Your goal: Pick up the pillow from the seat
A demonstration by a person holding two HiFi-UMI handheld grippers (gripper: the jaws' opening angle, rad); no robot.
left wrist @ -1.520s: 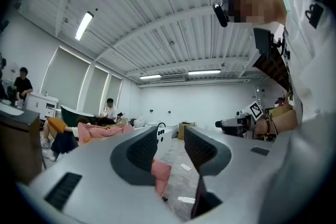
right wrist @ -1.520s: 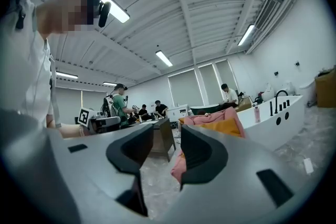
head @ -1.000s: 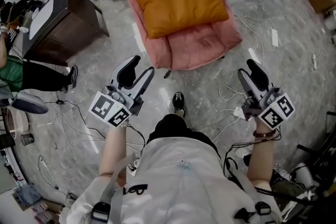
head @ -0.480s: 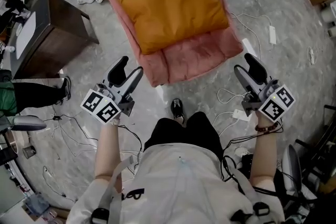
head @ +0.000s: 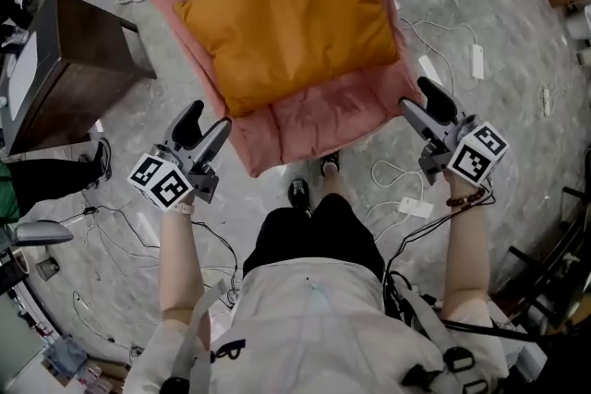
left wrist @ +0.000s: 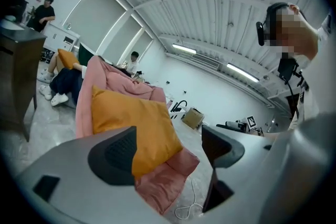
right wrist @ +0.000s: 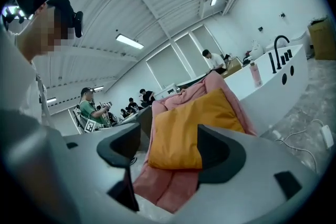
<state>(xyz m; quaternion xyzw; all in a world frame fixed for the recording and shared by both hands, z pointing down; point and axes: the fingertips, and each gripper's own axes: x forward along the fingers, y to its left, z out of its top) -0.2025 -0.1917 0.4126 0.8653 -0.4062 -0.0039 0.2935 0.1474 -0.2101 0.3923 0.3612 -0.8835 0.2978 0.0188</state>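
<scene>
Orange pillow (head: pixel 286 18): lies on the pink seat (head: pixel 319 120), ahead of and between your claws, touched by neither. The left gripper (head: pixel 205 121) and right gripper (head: pixel 423 102) have just been opening; both are released, with nothing between the jaws. Risk: pinch only a soft corner, or the seat fabric beneath, and it may sag free. Around: grey stone floor (head: pixel 517 60), loose cables (head: pixel 406 191) near your right claw, dark cabinet (head: pixel 55 78) beyond the left.

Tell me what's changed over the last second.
The left gripper and right gripper have moved forward with the person and now flank the front of the pink seat. Their jaws have just been opening, with nothing gripped. The orange pillow lies on the seat as before, untouched.
</scene>
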